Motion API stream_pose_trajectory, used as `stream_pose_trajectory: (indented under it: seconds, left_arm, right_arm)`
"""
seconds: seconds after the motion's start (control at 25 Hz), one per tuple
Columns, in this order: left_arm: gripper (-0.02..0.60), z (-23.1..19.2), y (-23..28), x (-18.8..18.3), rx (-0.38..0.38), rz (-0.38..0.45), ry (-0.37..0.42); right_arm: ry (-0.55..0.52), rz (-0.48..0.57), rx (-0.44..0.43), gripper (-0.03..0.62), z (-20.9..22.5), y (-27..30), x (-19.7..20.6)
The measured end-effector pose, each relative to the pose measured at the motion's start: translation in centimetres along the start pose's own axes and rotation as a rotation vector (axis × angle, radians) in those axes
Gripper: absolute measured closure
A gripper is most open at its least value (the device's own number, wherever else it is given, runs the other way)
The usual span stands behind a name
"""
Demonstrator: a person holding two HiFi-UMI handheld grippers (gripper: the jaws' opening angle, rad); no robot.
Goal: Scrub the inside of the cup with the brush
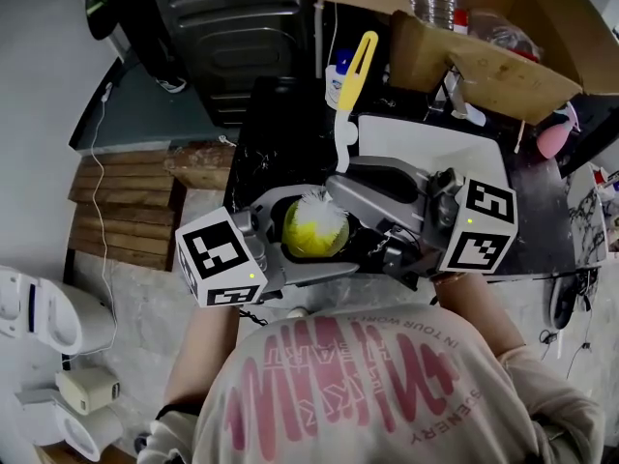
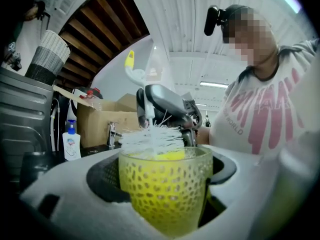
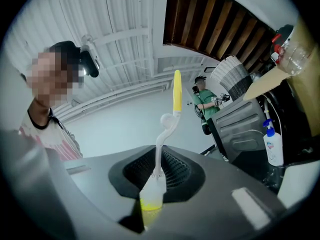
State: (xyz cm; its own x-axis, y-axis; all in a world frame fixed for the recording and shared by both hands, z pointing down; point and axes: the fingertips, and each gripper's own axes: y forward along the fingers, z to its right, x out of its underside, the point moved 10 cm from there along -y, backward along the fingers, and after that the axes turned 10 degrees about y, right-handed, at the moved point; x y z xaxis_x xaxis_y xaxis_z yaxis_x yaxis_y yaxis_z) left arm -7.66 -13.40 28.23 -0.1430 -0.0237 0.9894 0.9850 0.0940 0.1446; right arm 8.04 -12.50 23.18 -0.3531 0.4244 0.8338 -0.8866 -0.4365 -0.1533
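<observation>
A yellow dimpled cup [image 1: 311,235] sits upright between the jaws of my left gripper [image 1: 290,242], which is shut on it. In the left gripper view the cup [image 2: 165,189] fills the centre. The brush's white bristles [image 2: 152,140] sit at its rim, partly inside. My right gripper [image 1: 372,222] reaches in from the right, shut on the brush's handle. The handle [image 3: 159,164] rises from between the jaws in the right gripper view, curving up to a yellow end [image 3: 176,91]. In the head view that yellow end [image 1: 360,61] points away from me.
An open cardboard box [image 1: 484,37] with bottles stands at the back right of the black counter [image 1: 271,133]. A soap dispenser [image 2: 71,141] and a tap [image 2: 112,131] stand behind. A dark metal cabinet [image 1: 232,27] and wooden pallets [image 1: 126,211] lie to the left.
</observation>
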Motion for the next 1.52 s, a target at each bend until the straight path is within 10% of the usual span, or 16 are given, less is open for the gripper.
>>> stream_pose_trajectory:
  seconds: [0.8, 1.52]
  left_arm:
    - [0.172, -0.8, -0.1, 0.3, -0.128, 0.095, -0.096]
    - [0.172, -2.9, -1.0, 2.8, -0.287, -0.052, -0.213]
  right_arm:
    - [-0.008, 0.006, 0.029, 0.549, -0.5, -1.2, 0.3]
    - [-0.163, -0.124, 0.133, 0.549, -1.0, 2.6, 1.6]
